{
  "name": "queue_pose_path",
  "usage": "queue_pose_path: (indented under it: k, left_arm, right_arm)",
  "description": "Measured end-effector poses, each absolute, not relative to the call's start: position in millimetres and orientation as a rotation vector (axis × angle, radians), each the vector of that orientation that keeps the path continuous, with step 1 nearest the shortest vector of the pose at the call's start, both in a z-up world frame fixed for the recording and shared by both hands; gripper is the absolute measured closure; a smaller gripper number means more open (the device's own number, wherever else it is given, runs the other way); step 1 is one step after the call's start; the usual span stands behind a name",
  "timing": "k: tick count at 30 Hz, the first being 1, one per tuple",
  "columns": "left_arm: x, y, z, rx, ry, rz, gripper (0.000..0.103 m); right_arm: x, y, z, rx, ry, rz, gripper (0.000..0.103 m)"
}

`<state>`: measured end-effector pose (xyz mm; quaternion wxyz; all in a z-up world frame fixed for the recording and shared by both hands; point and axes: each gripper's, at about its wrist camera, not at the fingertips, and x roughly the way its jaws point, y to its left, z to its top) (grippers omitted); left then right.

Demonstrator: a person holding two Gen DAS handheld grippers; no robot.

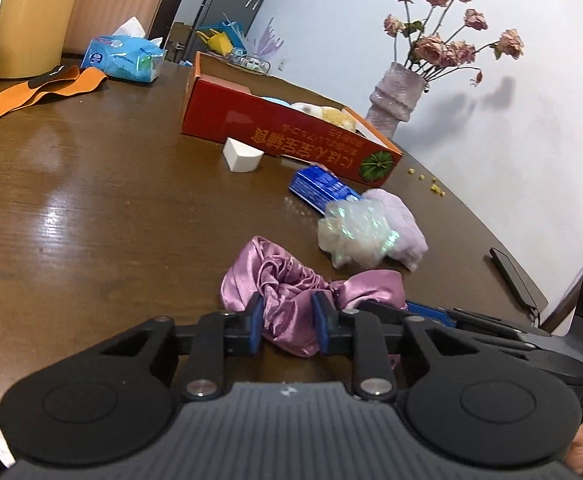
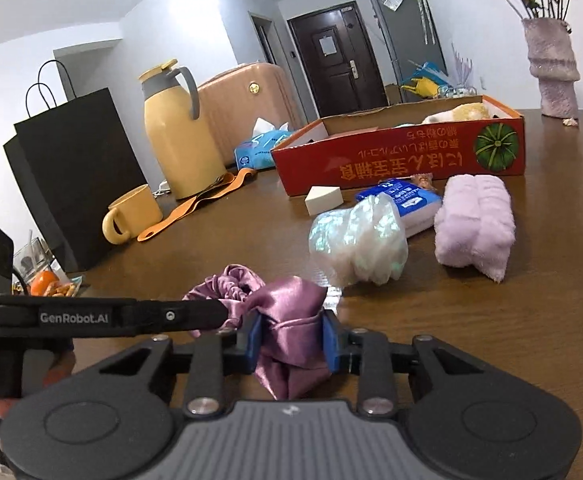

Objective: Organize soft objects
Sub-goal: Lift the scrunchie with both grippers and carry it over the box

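A pink satin scrunchie cloth [image 1: 291, 284] lies on the brown table [image 1: 91, 200]. My left gripper [image 1: 288, 320] is shut on its left part, blue pads pressing the fabric. My right gripper [image 2: 291, 334] is shut on its other end [image 2: 287, 320]; the left gripper's finger [image 2: 131, 316] reaches in from the left in that view. Beyond lie an iridescent white bundle [image 1: 351, 232] [image 2: 357, 240] and a folded lilac towel [image 1: 401, 224] [image 2: 475, 224]. The open red box [image 1: 291, 136] [image 2: 403, 156] holds a cream plush.
A white sponge wedge [image 1: 241, 155] and a blue tissue pack [image 1: 321, 190] lie before the box. A vase of dried roses [image 1: 395, 96], yellow jug [image 2: 175, 136], yellow mug [image 2: 131, 214], black bag [image 2: 71, 176], orange strap [image 1: 39, 92] and a phone [image 1: 515, 276] stand around.
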<state>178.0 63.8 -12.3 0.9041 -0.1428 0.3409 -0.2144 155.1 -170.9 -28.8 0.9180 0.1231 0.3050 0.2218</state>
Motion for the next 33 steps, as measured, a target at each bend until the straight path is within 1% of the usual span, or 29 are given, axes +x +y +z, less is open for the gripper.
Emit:
queue_pose_path:
  k: [3,4,10,13,15,18,20,22,24,26,28,31,33]
  left_arm:
    - [165.0,58.0,-5.5,-0.265,0.687,-0.452,0.084]
    - [160.2,56.2,-2.6,-0.255,0.677,-0.455,0.084]
    - [147.0,53.4,19.2,-0.248,0.607,-0.496,0.084]
    - [158.9,51.9,49.8,-0.215,0.537,-0.524,0.084]
    - [182.2,50.7,76.8,-0.195,0.485,-0.534,0.084]
    - [233.6,47.1,114.7,-0.17,0.428,-0.534,0.083]
    - [281.7,39.3,132.7,-0.127,0.408,-0.515,0.083]
    - [338.6,31.3,141.5,-0.091,0.45,-0.484,0.083]
    - [396.6,26.0,138.7,-0.071,0.508,-0.462,0.083]
    - [448.5,22.4,124.5,-0.059,0.58,-0.429,0.083]
    - [492.0,18.8,100.6,-0.044,0.661,-0.389,0.083]
    - [530.8,13.0,64.5,0.012,0.736,-0.333,0.081]
    - [538.0,13.9,49.0,0.043,0.749,-0.33,0.08]
  right_arm:
    - [139.6,-172.9,-23.5,0.244,0.606,0.451,0.082]
    - [135.4,-174.2,-21.6,0.241,0.596,0.453,0.088]
    - [120.0,-187.5,0.5,0.223,0.533,0.48,0.089]
    - [137.3,-196.6,27.9,0.234,0.503,0.517,0.089]
    - [159.9,-202.5,50.8,0.229,0.468,0.543,0.089]
    - [219.5,-201.6,93.0,0.13,0.406,0.56,0.089]
    - [271.1,-199.6,112.5,0.101,0.41,0.556,0.089]
    - [336.1,-198.3,123.9,0.116,0.485,0.558,0.089]
    - [400.8,-194.7,124.7,0.138,0.569,0.549,0.09]
    - [460.6,-185.3,113.0,0.129,0.647,0.53,0.09]
    - [512.4,-172.6,87.8,0.127,0.743,0.516,0.09]
    - [567.1,-155.4,44.9,0.133,0.871,0.501,0.09]
    - [588.4,-145.2,22.3,0.104,0.938,0.479,0.09]
